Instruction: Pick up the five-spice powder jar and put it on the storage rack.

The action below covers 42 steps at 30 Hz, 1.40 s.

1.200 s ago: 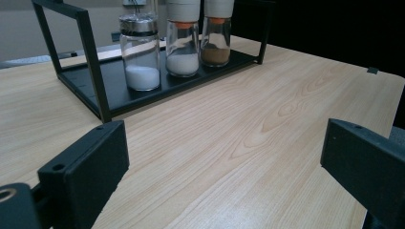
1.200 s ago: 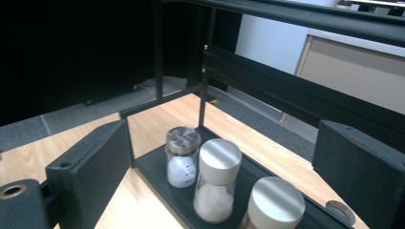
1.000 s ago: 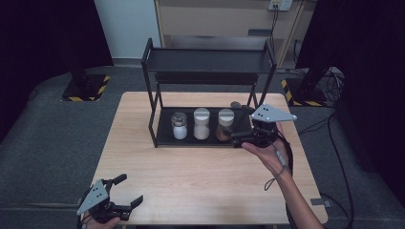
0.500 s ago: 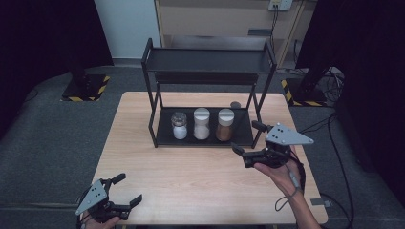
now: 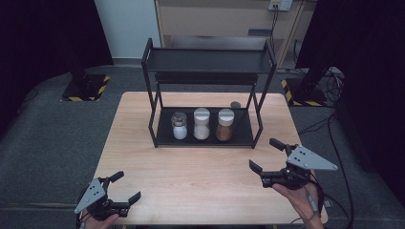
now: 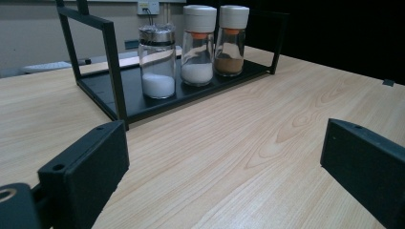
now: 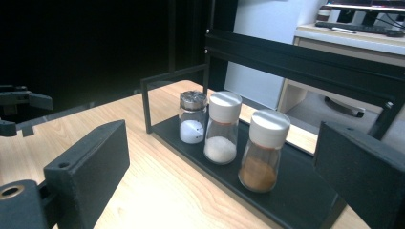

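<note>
The pale wooden surface (image 5: 200, 176) spreads in front of me, and the black two-tier rack (image 5: 208, 61) stands on its far half. On the rack's bottom tray sit three jars in a row, close together: a metal-topped jar of white powder (image 5: 179, 126) on the left, a white-capped jar of white grains (image 5: 201, 124) in the middle, and the brown spice jar (image 5: 225, 125) with a white cap on the right. My right gripper (image 5: 267, 155) hovers over the near right part of the surface, well apart from the brown spice jar, its fingers spread wide and holding nothing. My left gripper (image 5: 125, 186) sits at the near left corner, fingers also wide apart and empty.
</note>
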Tool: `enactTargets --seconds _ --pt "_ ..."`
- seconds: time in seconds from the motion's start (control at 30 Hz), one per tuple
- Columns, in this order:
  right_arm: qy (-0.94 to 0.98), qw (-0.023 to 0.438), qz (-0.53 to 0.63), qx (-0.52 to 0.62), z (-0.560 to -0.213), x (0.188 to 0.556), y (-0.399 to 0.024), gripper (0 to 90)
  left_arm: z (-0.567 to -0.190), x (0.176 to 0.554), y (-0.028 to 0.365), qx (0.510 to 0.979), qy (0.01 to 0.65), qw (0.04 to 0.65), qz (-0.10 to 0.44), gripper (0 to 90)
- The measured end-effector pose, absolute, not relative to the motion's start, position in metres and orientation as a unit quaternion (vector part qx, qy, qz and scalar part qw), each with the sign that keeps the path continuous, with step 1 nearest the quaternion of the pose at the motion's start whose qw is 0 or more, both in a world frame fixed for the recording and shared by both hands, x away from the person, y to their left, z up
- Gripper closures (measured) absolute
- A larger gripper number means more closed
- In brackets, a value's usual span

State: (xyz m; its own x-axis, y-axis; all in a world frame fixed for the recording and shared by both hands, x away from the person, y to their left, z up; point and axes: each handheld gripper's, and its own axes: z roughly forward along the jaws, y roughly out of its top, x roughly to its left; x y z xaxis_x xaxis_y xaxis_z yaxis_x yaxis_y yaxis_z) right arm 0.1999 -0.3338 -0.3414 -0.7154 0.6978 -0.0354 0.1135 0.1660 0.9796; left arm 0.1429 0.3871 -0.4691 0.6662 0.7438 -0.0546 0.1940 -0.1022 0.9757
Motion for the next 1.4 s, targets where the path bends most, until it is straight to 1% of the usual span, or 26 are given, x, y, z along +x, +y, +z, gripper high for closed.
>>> enactTargets --seconds 0.3,0.6,1.0,1.4 --pt "0.713 0.26 0.577 0.302 -0.357 0.176 -0.352 5.6 -0.471 0.144 0.388 0.698 0.338 0.586 0.238 1.4" --pt "0.71 0.258 0.57 0.324 -0.374 0.164 -0.365 5.5 -0.472 0.144 0.388 0.695 0.341 0.585 0.243 1.5" --pt "0.707 0.246 0.56 0.354 -0.405 0.155 -0.376 5.6 -0.473 0.146 0.388 0.695 0.341 0.585 0.242 1.4" --pt "0.708 0.241 0.551 0.37 -0.426 0.152 -0.378 5.9 -0.473 0.147 0.388 0.695 0.341 0.586 0.24 1.4"
